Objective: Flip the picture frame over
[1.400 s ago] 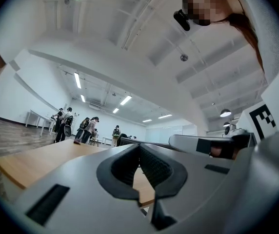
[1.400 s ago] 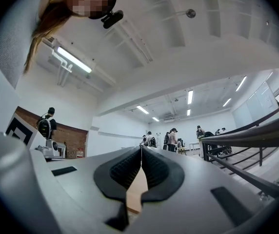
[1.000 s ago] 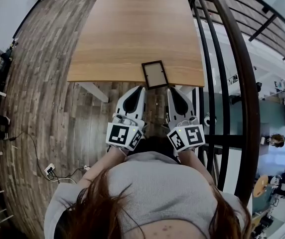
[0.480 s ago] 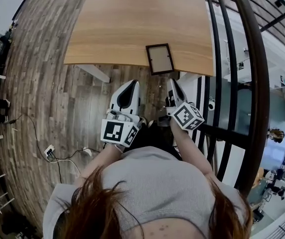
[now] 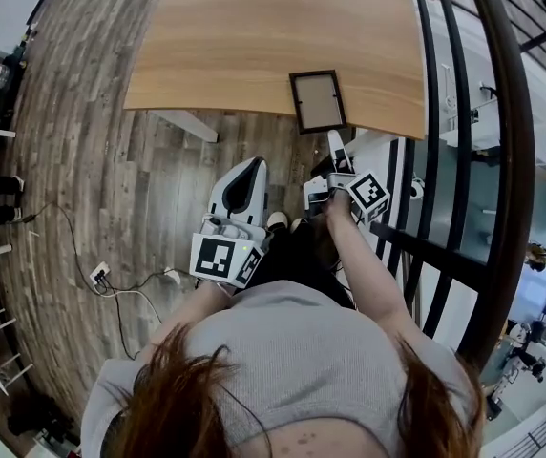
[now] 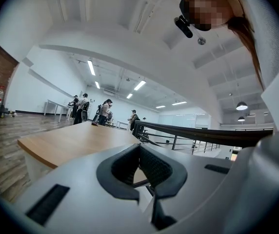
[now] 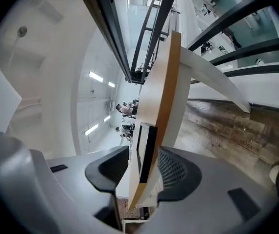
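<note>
Black-rimmed, beige picture frame (image 5: 318, 101) lies flat at the desk's (image 5: 254, 46) near edge. The right hand-held gripper (image 5: 337, 149) has just been opening, with the frame's corner in its gap, unclamped. The left hand-held gripper (image 5: 251, 165) is closed and empty.

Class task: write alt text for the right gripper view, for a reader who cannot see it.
Turned on its side, the right gripper has just been opening its jaws, and the wooden table edge with the black picture frame on it shows edge-on between them. Railing bars and wooden floor lie beyond.

No legible text, labels or numbers.
</note>
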A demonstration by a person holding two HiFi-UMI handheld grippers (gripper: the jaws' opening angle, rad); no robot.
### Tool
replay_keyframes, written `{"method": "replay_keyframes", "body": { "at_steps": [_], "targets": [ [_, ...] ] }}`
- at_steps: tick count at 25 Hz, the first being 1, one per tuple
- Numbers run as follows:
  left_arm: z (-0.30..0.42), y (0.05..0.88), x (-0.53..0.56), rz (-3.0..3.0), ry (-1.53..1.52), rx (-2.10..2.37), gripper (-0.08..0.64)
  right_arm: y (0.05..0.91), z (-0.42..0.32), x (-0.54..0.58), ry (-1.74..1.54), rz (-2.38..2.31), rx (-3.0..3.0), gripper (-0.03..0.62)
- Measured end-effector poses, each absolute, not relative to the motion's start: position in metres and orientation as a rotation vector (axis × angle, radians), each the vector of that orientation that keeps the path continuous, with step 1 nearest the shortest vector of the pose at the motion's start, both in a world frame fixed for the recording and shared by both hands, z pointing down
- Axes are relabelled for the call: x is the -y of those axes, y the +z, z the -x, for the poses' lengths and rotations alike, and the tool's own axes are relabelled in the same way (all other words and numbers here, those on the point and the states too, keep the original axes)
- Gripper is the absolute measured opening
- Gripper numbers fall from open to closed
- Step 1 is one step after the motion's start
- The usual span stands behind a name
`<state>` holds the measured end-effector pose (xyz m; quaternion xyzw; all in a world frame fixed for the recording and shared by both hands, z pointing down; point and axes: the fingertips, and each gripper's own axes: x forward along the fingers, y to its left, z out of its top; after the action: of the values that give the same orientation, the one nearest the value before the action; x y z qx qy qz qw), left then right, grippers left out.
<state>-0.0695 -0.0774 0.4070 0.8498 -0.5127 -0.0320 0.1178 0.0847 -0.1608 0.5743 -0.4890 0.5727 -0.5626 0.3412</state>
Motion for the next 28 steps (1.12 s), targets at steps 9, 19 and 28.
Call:
{"method": "replay_keyframes", "body": {
  "at_steps": [9, 19, 28],
  "targets": [
    [0.075, 0.422, 0.074, -2.462, -0.035, 1.492, 0.005, 0.592, -0.070, 0.190, -1.503, 1.181, -1.364, 0.172],
    [0.082, 0.429, 0.074, -2.437, 0.000, 1.513, 0.005, 0.605, -0.060, 0.200, -1.541, 1.142, -1.364, 0.169],
    [0.074, 0.426, 0.075, -2.478, 0.020, 1.484, 0.005, 0.600, -0.061, 0.198, -1.527, 1.125, -1.350, 0.078]
  ]
}}
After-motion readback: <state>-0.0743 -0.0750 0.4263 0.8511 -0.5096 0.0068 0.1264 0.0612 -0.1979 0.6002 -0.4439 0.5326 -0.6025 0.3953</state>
